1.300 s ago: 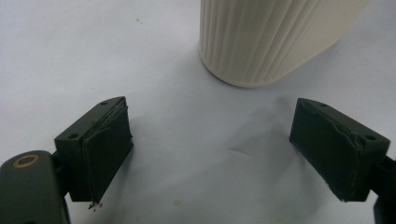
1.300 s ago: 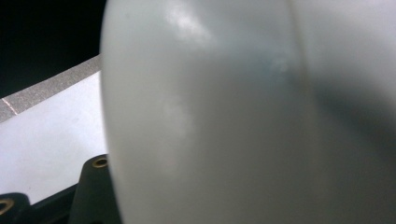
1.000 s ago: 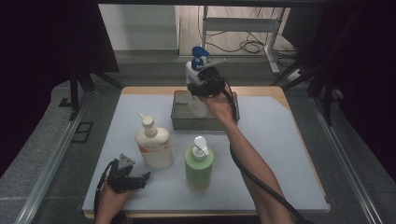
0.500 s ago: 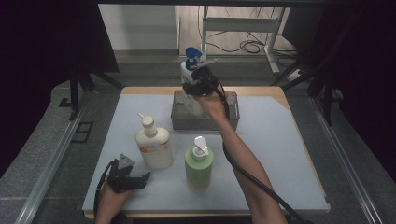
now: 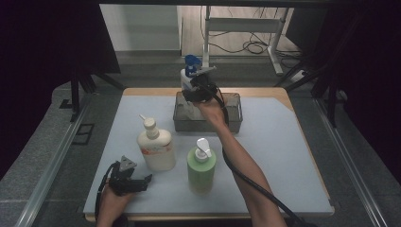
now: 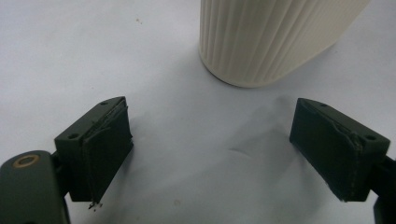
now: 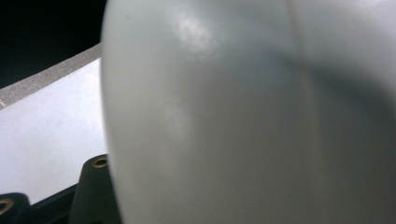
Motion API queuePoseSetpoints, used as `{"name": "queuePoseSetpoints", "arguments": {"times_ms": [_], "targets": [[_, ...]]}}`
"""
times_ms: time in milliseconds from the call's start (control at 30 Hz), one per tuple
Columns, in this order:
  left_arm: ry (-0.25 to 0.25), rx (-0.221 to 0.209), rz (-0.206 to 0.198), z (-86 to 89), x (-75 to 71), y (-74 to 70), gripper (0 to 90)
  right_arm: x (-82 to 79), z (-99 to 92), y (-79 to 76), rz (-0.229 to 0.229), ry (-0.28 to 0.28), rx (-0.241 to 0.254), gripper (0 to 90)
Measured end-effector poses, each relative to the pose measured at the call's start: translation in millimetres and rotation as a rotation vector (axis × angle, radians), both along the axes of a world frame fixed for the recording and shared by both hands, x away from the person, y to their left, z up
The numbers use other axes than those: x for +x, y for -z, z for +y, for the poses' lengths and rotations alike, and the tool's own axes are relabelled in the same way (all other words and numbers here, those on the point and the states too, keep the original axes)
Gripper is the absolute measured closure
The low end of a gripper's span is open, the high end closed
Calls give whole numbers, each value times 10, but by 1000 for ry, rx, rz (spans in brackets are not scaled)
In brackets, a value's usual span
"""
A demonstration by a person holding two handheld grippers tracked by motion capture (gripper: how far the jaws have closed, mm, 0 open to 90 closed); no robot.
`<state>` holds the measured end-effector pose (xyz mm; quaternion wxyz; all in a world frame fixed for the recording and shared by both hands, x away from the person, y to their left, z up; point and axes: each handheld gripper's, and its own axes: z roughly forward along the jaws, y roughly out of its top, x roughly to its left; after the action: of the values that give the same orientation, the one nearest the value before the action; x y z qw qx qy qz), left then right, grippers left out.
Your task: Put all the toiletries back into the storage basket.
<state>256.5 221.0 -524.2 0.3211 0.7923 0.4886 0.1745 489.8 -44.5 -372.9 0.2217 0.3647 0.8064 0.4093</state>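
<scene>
Right gripper (image 5: 195, 91): clamped on a white bottle with a blue pump top (image 5: 187, 75), held upright over the left end of the grey wire basket (image 5: 234, 116) at the table's (image 5: 283, 156) far edge. Left gripper (image 5: 142, 181): jaws wide apart, nothing between them, resting low at the near left, just beside the cream pump bottle (image 5: 156, 146). Green pump bottle (image 5: 201, 166): upright, near centre, close to the cream one.
</scene>
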Motion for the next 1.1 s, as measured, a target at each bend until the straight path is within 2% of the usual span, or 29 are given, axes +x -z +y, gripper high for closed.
{"name": "queuePoseSetpoints", "arguments": {"times_ms": [500, 1100], "targets": [[0, 0, -2, -1, 0, 2, 123, -54, 41, 183, 26, -4, -16, 378], [-1, 1, -1, -1, 0, 2, 123, -38, -20, 386, 50, 17, -23, 376]]}}
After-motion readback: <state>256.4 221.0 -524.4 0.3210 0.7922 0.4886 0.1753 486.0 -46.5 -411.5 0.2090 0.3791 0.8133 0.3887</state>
